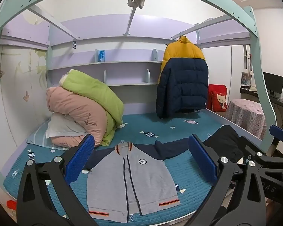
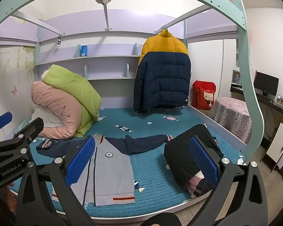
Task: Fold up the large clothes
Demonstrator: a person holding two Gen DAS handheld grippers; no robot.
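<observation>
Both tools, left (image 1: 141, 162) and right (image 2: 141, 162), hang released; each should pinch a navy sleeve of the grey zip-front knit jacket (image 1: 130, 179) at twelve o'clock.

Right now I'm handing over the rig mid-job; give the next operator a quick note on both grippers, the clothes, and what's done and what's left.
Left gripper: open, empty, above the bed's near edge.
Right gripper: open, empty, beside it.
Grey jacket: flat on the teal bed cover, front up, zipped, navy sleeves spread to both sides, hem toward you. Not folded at all.
Black garment: a bundle on the cover, right of the jacket; looks already folded, though I can't be sure.
Yellow and navy coat: hanging on the rail at the back.
Left: fold in the jacket's sleeves, then fold its body.
</observation>
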